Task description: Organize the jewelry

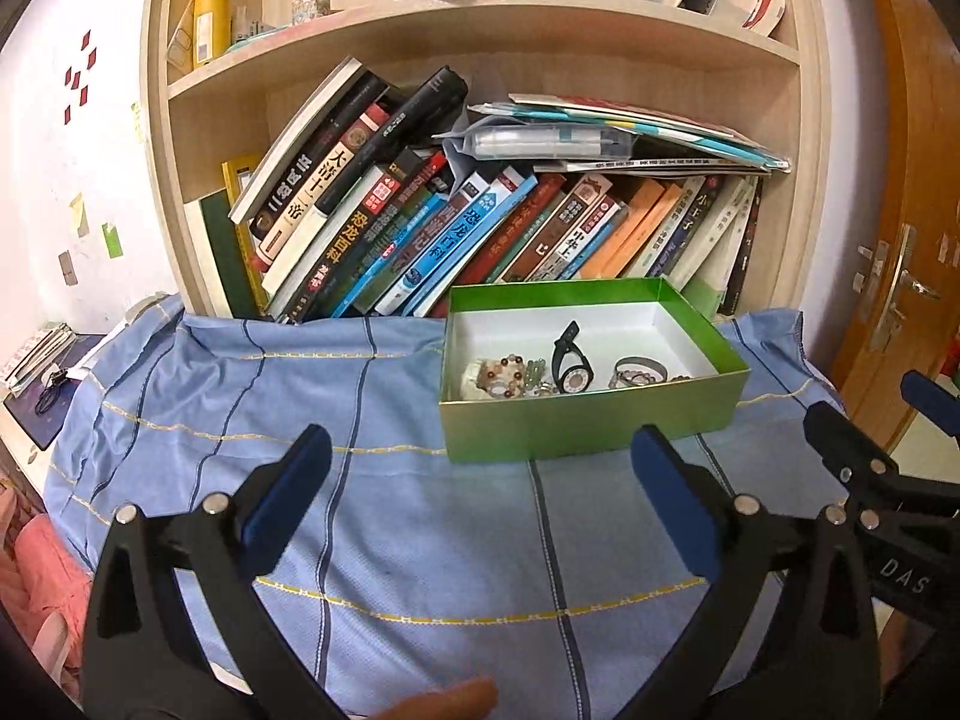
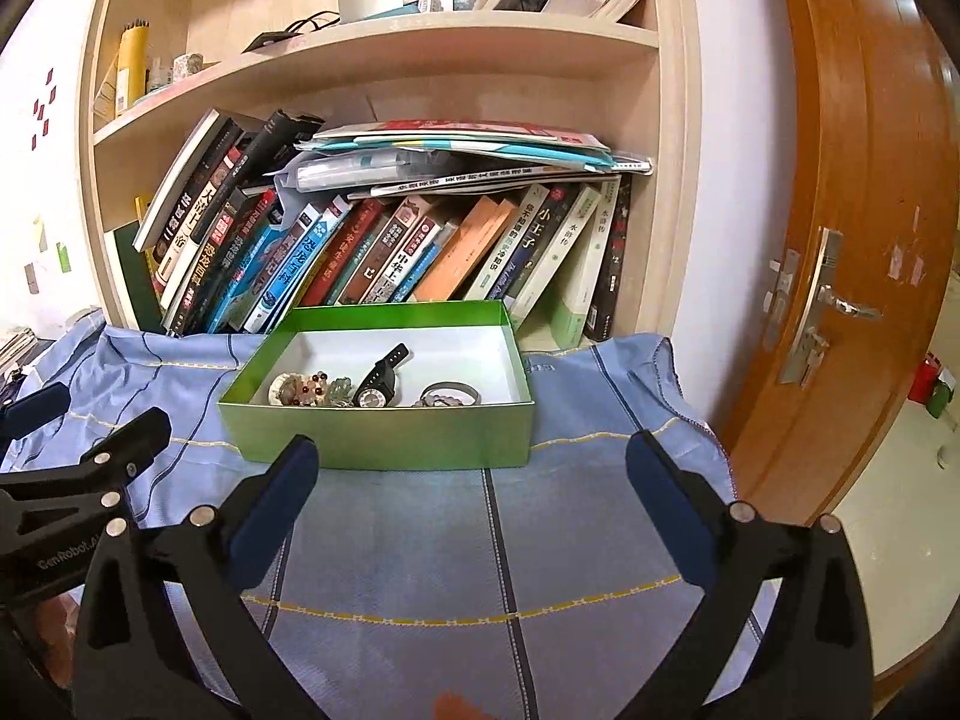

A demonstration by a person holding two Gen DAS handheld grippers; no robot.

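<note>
A green box [image 1: 591, 426] [image 2: 384, 438] with a white inside stands on the blue checked cloth [image 1: 390, 540] [image 2: 540, 540] before the bookshelf. In it lie a black watch [image 1: 573, 363] [image 2: 379, 387], a beaded bracelet [image 1: 501, 375] [image 2: 297, 390], a small green charm [image 1: 536, 373] [image 2: 339, 391] and a silver bracelet [image 1: 639, 373] [image 2: 449, 394]. My left gripper [image 1: 480, 498] hangs open in front of the box's left part, nothing between its blue pads. My right gripper [image 2: 471, 498] stands open just short of the box's front wall, also empty. Each gripper shows at the other view's edge.
A bookshelf [image 1: 480, 48] [image 2: 384, 60] crammed with leaning books rises right behind the box. A wooden door [image 1: 912, 210] [image 2: 852, 240] with a metal handle stands to the right. The cloth's edge falls away at left and right. Pink fabric [image 1: 42, 588] lies at the lower left.
</note>
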